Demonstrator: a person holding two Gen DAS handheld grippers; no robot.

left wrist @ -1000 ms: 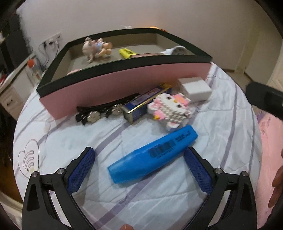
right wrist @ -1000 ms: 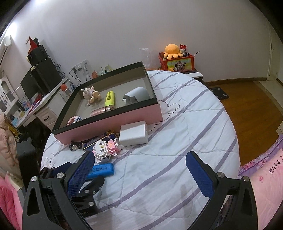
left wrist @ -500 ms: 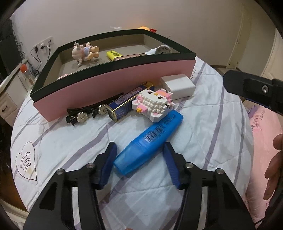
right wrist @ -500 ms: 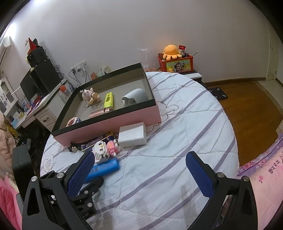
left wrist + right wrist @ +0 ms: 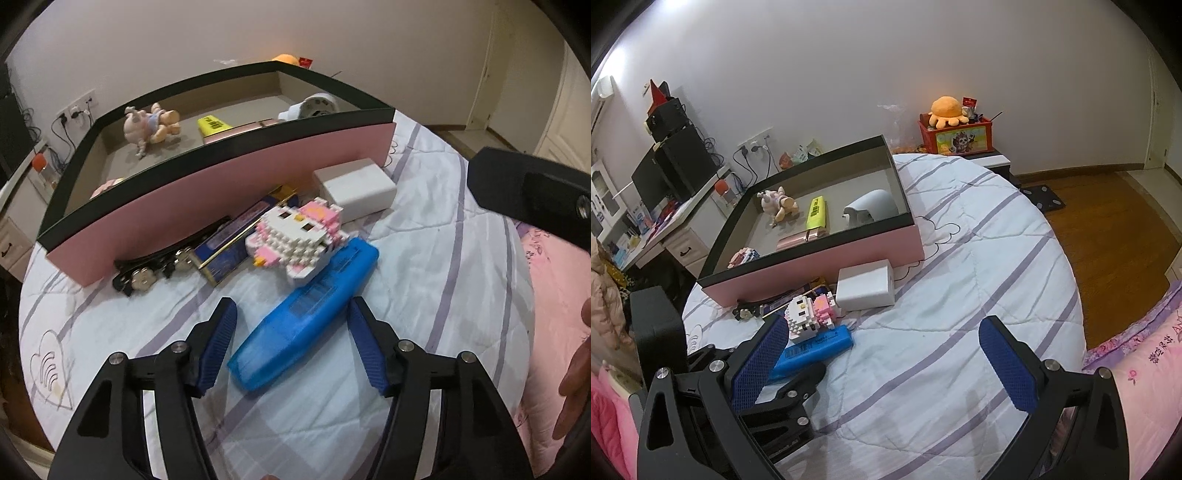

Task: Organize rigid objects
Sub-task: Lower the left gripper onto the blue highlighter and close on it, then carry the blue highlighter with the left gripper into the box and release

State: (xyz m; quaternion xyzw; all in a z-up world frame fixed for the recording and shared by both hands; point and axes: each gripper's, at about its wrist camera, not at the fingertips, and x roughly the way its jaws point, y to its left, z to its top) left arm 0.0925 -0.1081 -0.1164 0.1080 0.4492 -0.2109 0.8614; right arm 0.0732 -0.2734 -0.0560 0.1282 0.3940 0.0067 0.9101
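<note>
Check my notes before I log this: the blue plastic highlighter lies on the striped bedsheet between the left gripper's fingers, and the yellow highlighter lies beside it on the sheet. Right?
One detail is wrong. The yellow highlighter is not on the striped bedsheet; it lies inside the pink-sided box, as the right wrist view shows. The blue plastic highlighter does lie on the sheet between the left gripper's fingers, whose jaws are opening.

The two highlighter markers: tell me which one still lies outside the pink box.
The blue plastic highlighter marker, on the striped bedsheet between the left claw's opening fingers. The yellow highlighter marker already lies inside the pink box.
</note>
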